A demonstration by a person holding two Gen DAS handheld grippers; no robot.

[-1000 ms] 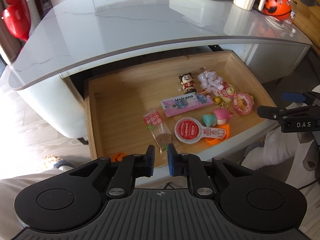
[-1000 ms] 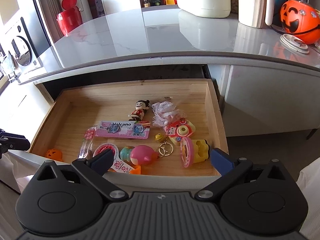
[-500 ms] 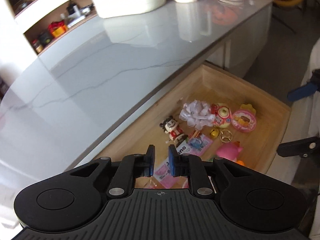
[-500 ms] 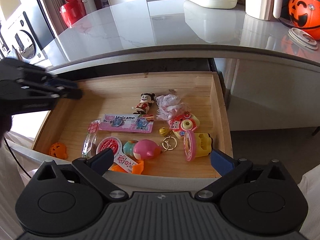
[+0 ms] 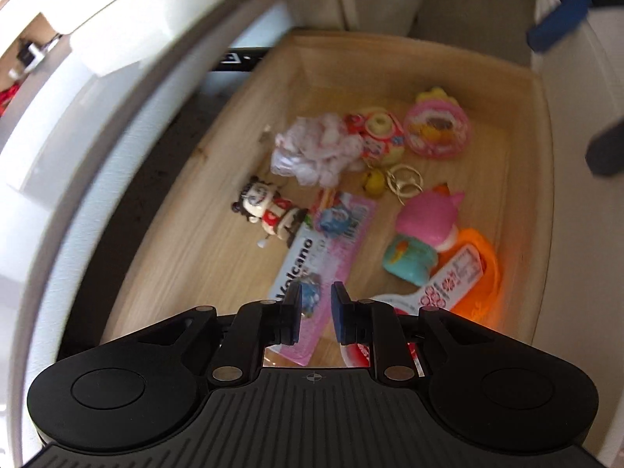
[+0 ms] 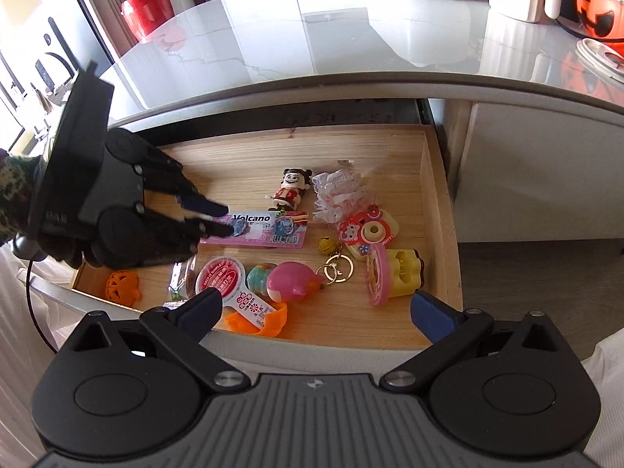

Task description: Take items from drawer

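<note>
Left gripper [image 6: 216, 218] nearest, fingers slightly parted, empty, hovering at left end of flat pink "Volcano" card packet [image 6: 269, 230] on wooden drawer [image 6: 433, 210] floor, long axis left-right; right gripper [image 6: 316, 308] wide open, empty, behind front edge

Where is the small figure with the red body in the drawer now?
In the right wrist view, the figure lies near the drawer's back middle, just above the Volcano card and left of the white lace bundle.

Bare drawer [image 6: 394, 163] floor behind toys
</note>
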